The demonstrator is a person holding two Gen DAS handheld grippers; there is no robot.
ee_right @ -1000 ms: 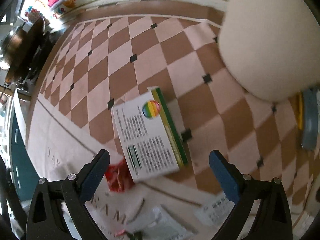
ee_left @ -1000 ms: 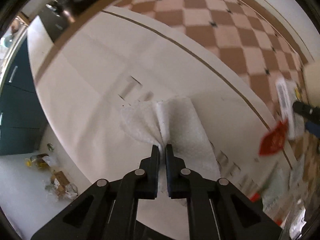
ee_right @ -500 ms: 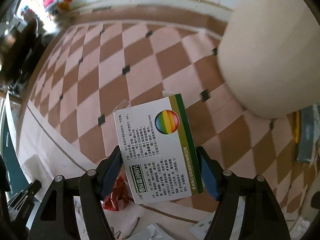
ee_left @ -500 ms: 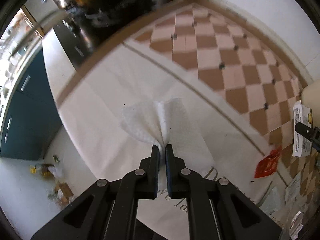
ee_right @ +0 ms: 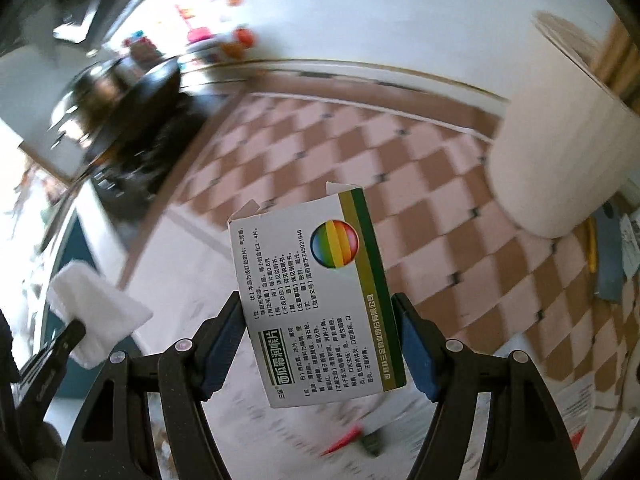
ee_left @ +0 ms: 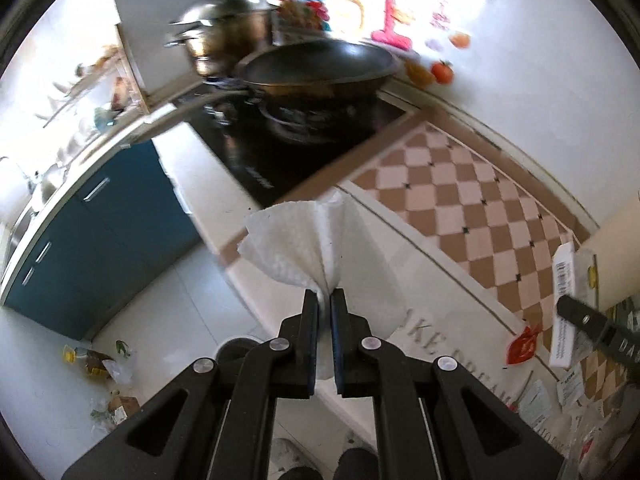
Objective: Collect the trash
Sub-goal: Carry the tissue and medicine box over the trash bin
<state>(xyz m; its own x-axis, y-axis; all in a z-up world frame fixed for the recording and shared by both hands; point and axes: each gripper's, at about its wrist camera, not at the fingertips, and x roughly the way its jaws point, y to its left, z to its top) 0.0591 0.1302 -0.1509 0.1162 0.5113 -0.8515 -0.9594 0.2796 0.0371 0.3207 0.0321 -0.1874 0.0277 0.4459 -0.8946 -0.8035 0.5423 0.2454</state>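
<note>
Left gripper [ee_left: 324, 300]: jaws nearly shut, pinched on white paper towel [ee_left: 294, 246]; towel fanned out ahead of tips, held up in air over counter edge, w/ stove behind it.
Right gripper [ee_right: 320, 320]: blue-padded jaws clamped on both long sides of medicine box [ee_right: 316, 300]; box lifted clear of mat, printed face toward cam, top flaps open.
Box seen from left cam: box [ee_left: 564, 304] edge-on at far right, barcode side showing, black finger across it.
Towel seen from right cam: towel [ee_right: 98, 312] low left, in other gripper's tip.
Checkered mat [ee_left: 472, 216]: brown/pink squares, lay on counter near wall.
White mat [ee_left: 440, 300]: just beside checkered one, lettering partly visible.
Red wrapper [ee_left: 524, 346]: lay at border of the two mats, below held box.
Other scraps [ee_left: 568, 384]: paper bits & labels on counter, lower right.
Wok [ee_left: 316, 68]: on black stove, steel pot [ee_left: 224, 38] behind it.
Floor litter [ee_left: 96, 364]: bottle & wrappers on tiles by blue cabinets [ee_left: 104, 232].
Cream container [ee_right: 560, 148]: stood on checkered mat, right of box; blurry.
</note>
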